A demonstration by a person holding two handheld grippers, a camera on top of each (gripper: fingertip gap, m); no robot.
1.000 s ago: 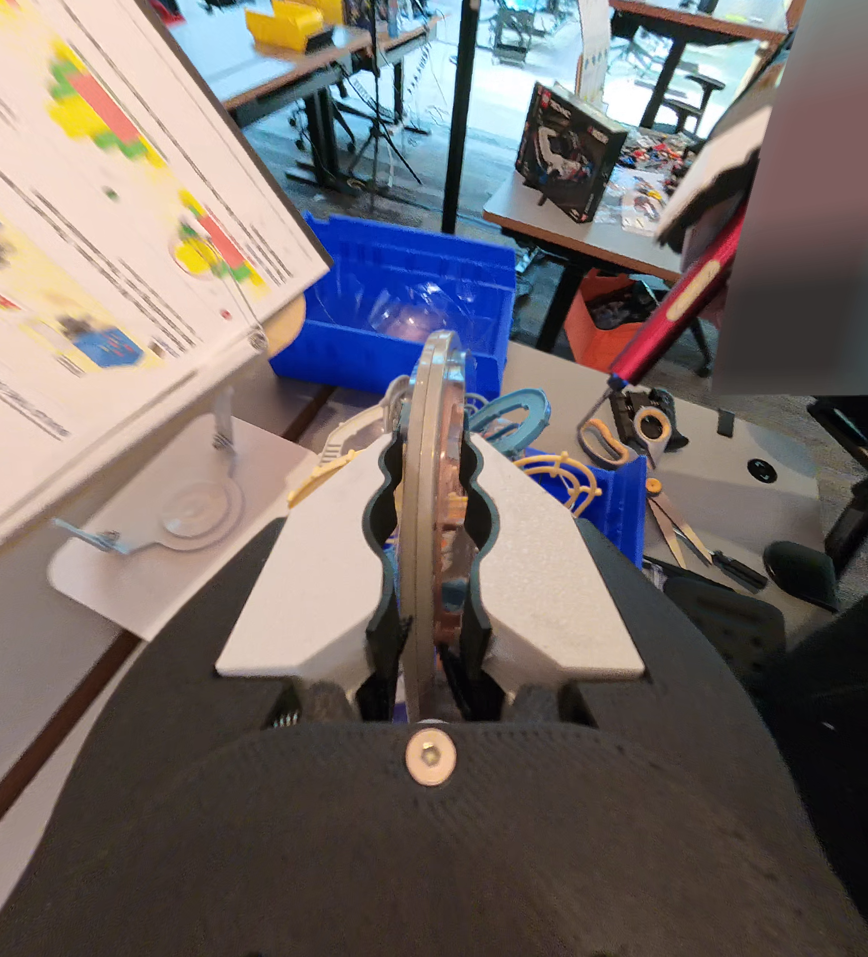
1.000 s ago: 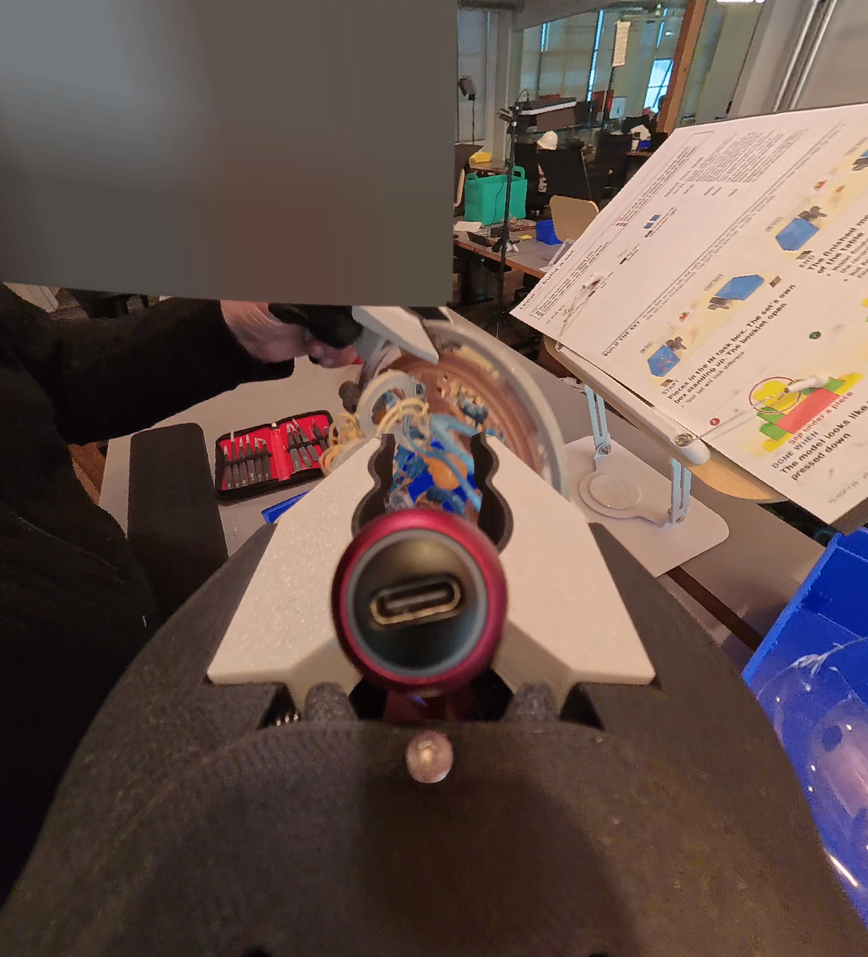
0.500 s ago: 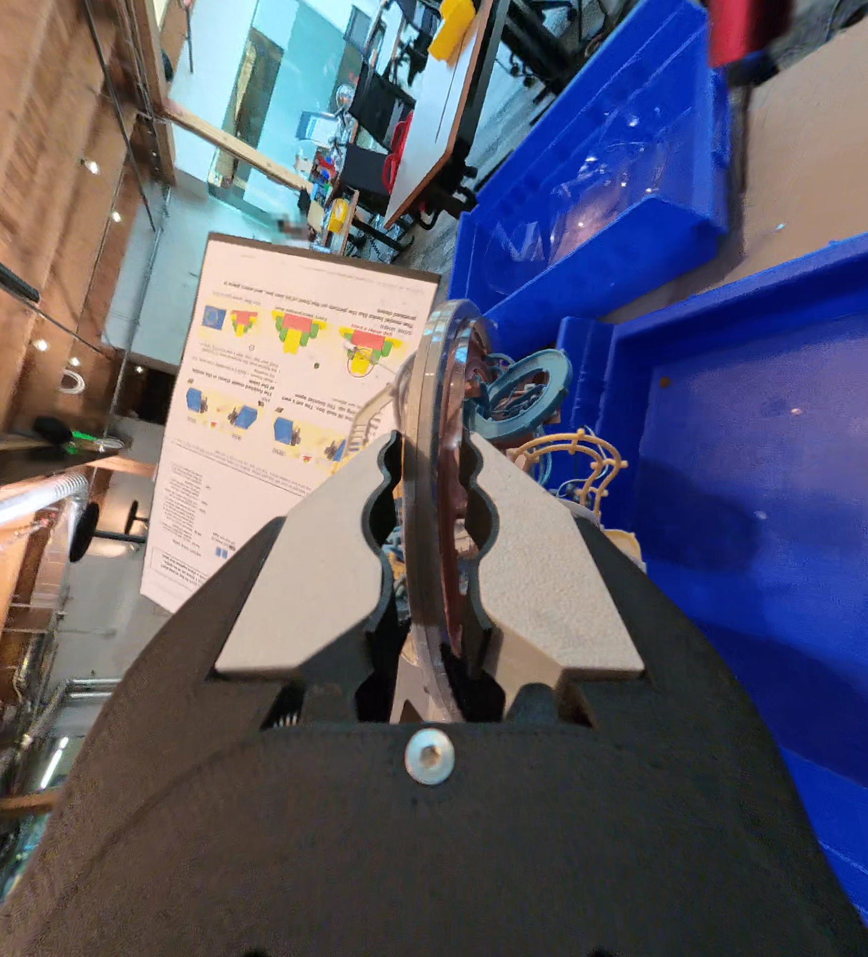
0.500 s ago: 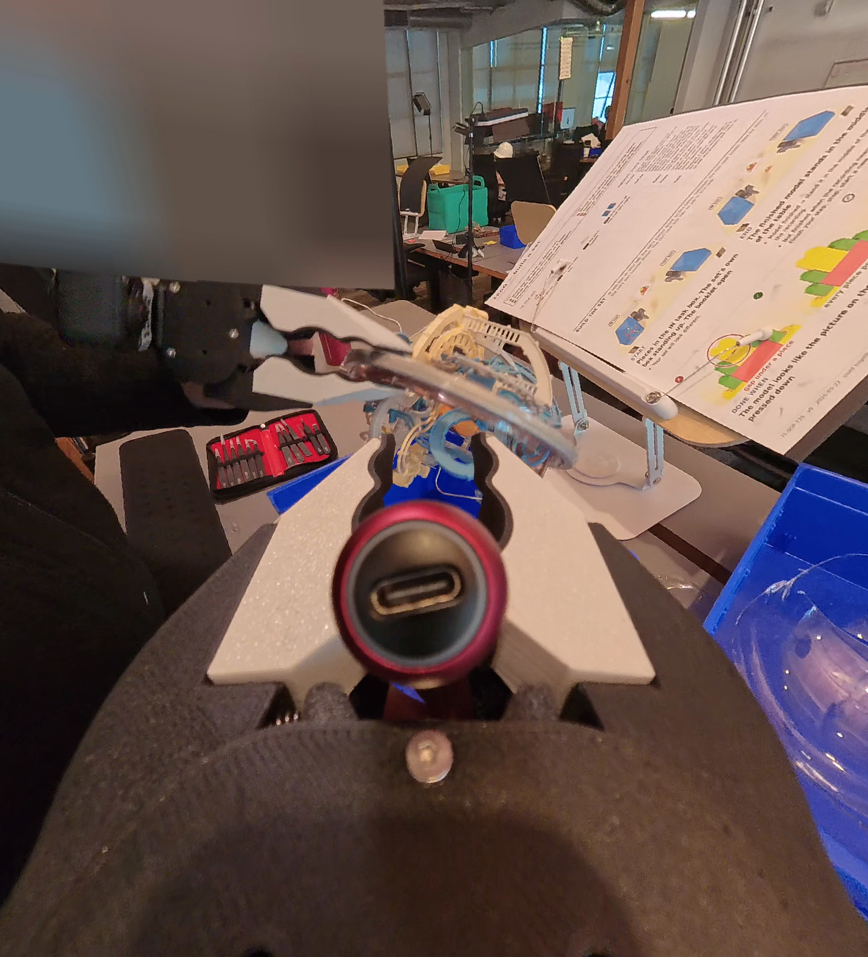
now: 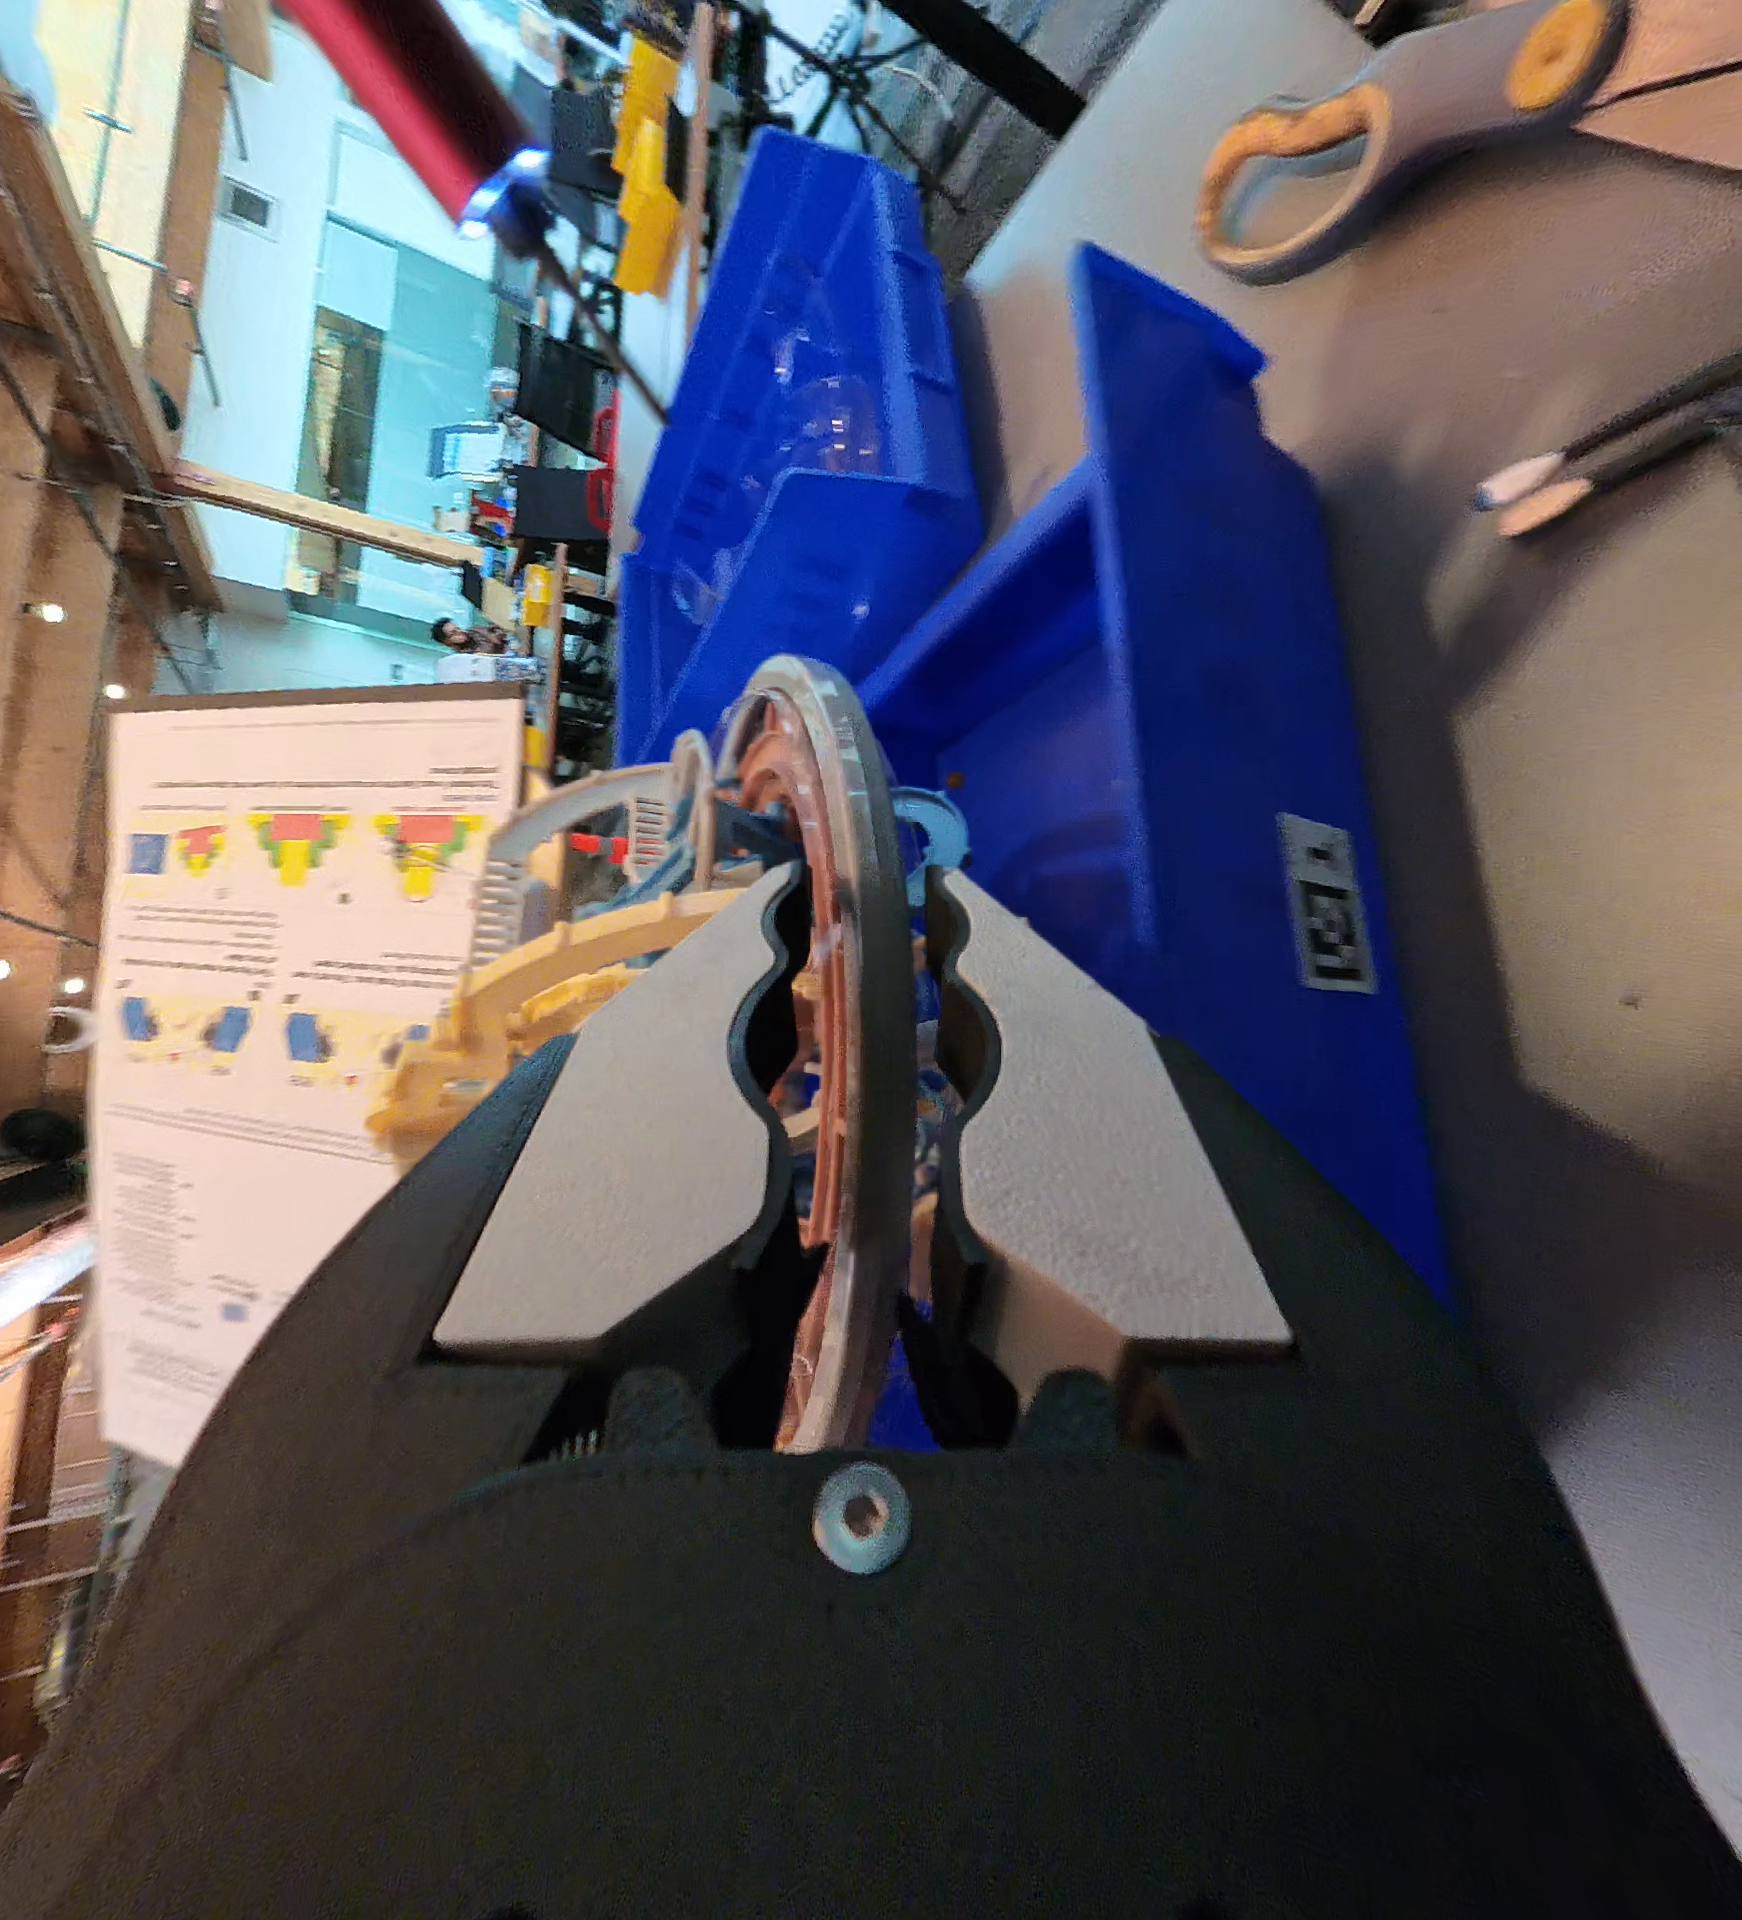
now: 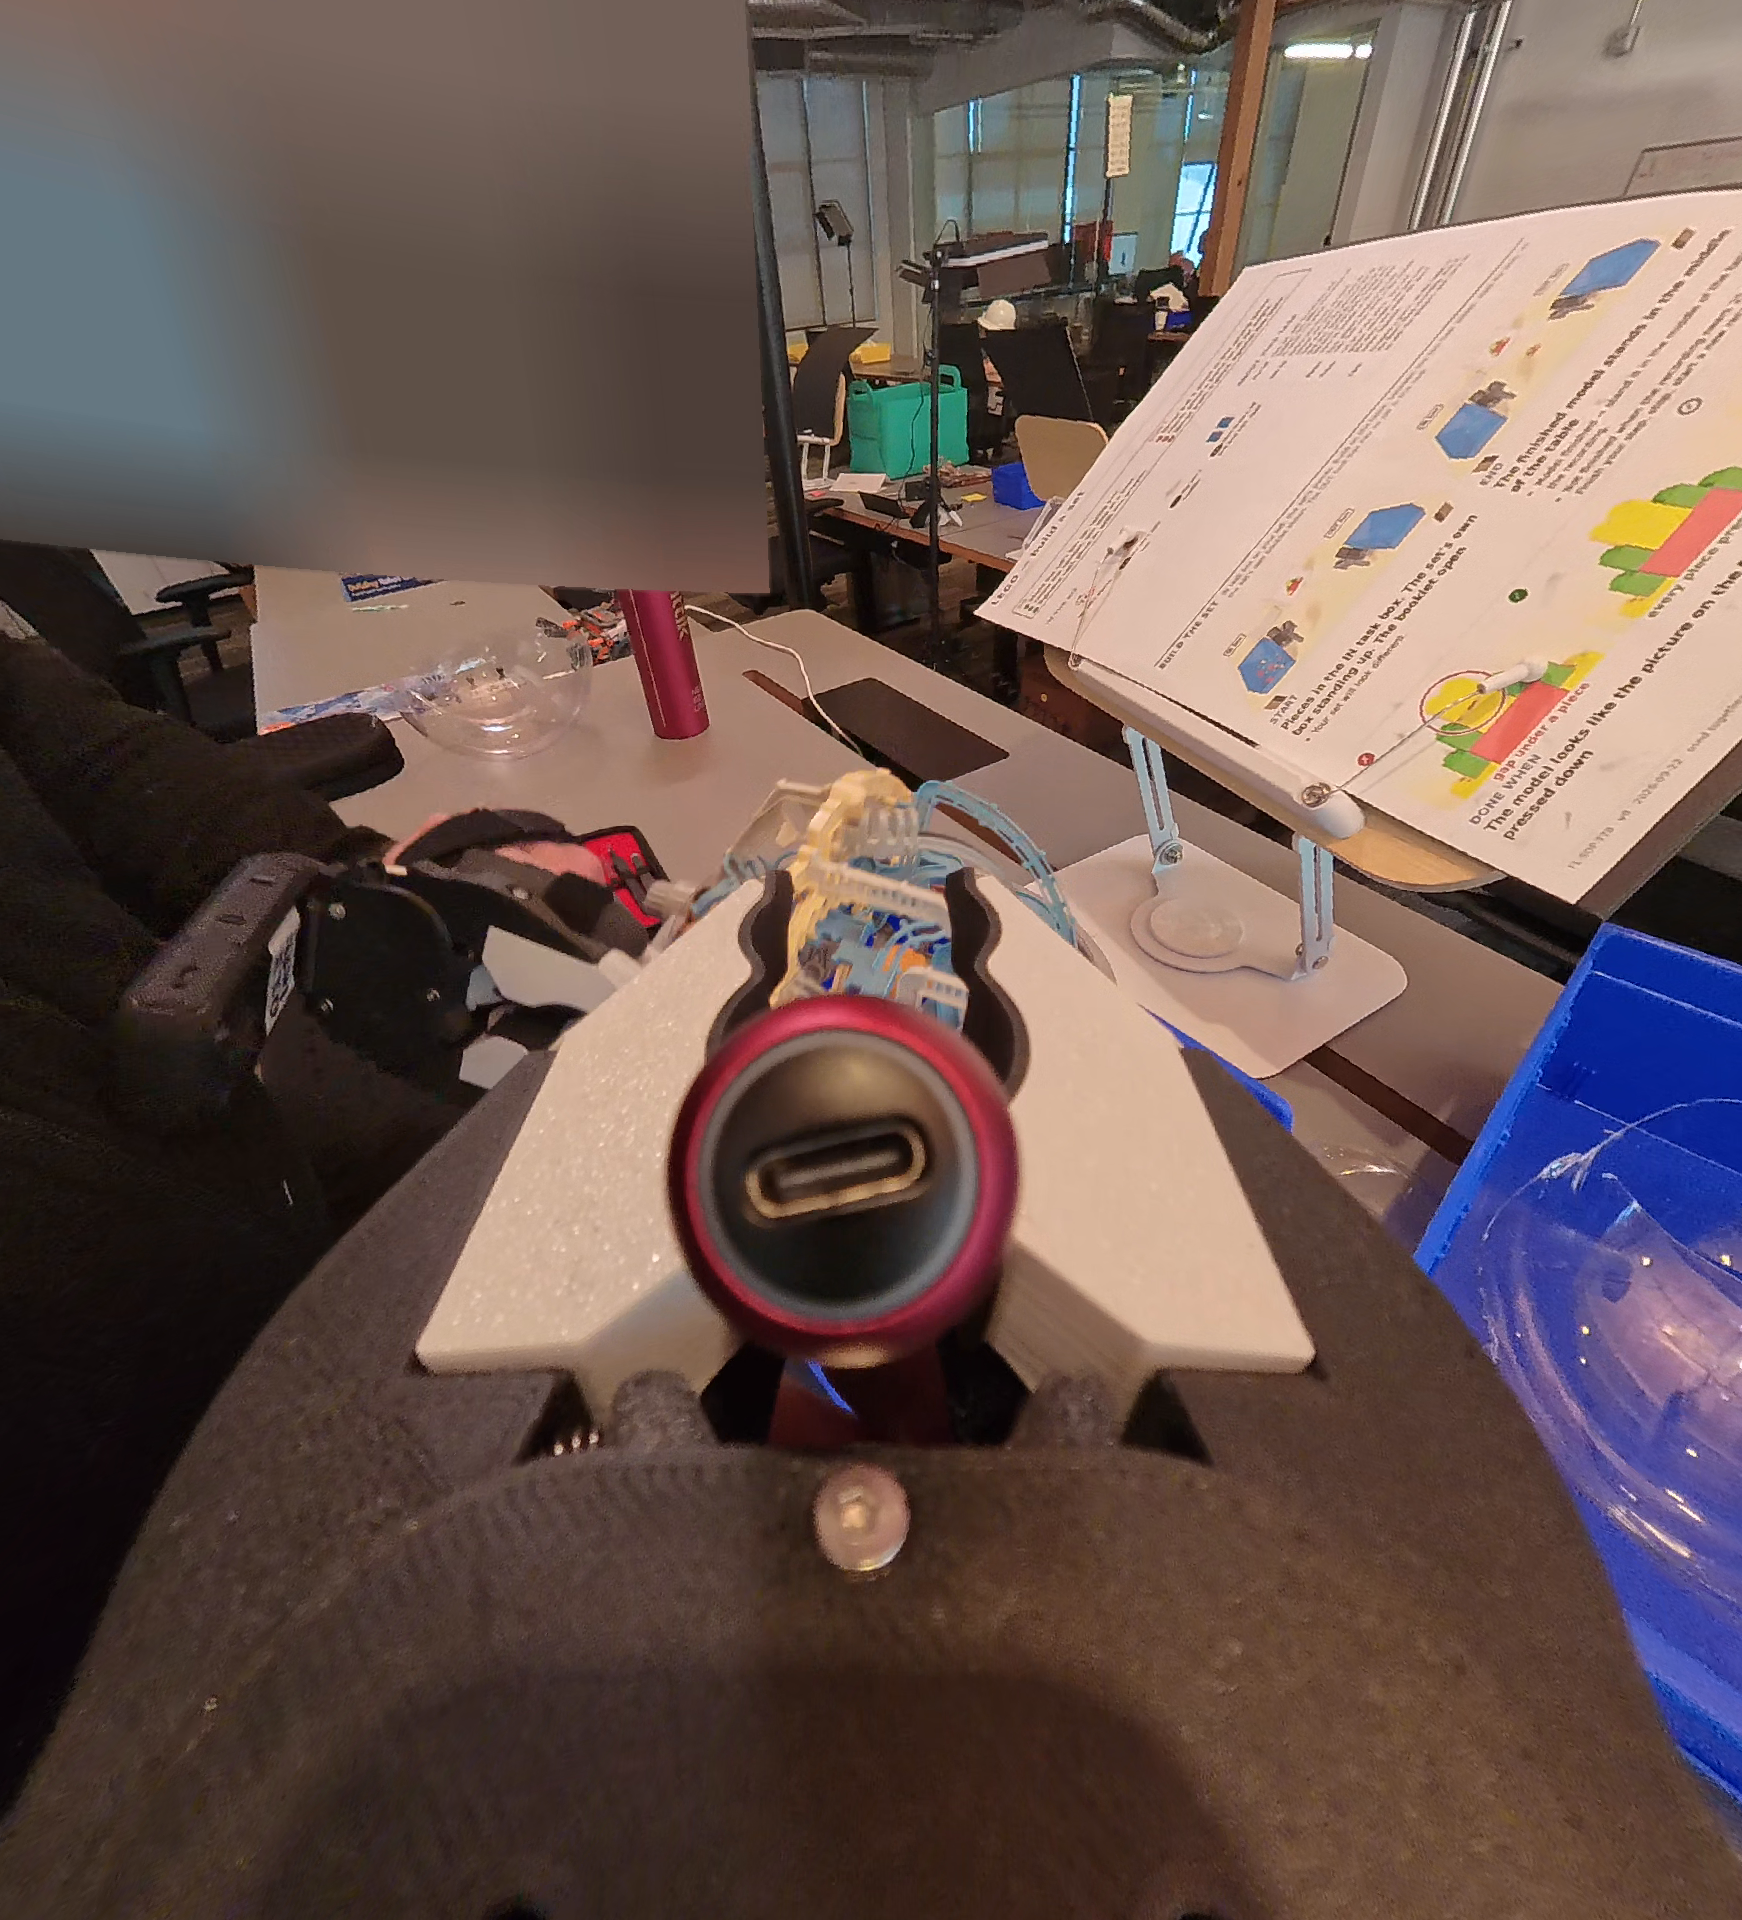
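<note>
Clear plastic, a thin round disc (image 5: 862, 935) with a brownish inner ring, stands edge-on between the fingers of our left gripper (image 5: 862, 1039) in the left wrist view. The jaws are closed on it, holding its rim. Cream and pale blue plastic parts (image 5: 576, 935) are attached on the disc's left side. Behind it lie two blue bins (image 5: 1210, 727) on a grey table (image 5: 1625, 935), and orange-handled scissors (image 5: 1366, 156) rest further off. We judge the grip narrow: a push from the side could turn the disc in the jaws, or bend the fine parts. What is fixed to the disc's right face we cannot make out.

In the right wrist view, our right gripper (image 6: 846, 1039) is clamped around a red metal tool (image 6: 841, 1184) whose rear end, with a socket, faces the camera. Its tip is hidden behind its own body, so we cannot tell if it touches the cream and blue assembly (image 6: 867, 883) just beyond. The left gripper (image 6: 534, 956) holds that assembly from the left. If the tip presses off-centre, thin pieces may snap. An instruction sheet (image 6: 1469, 499) on a stand (image 6: 1251, 956) is cut off at the right.
</note>
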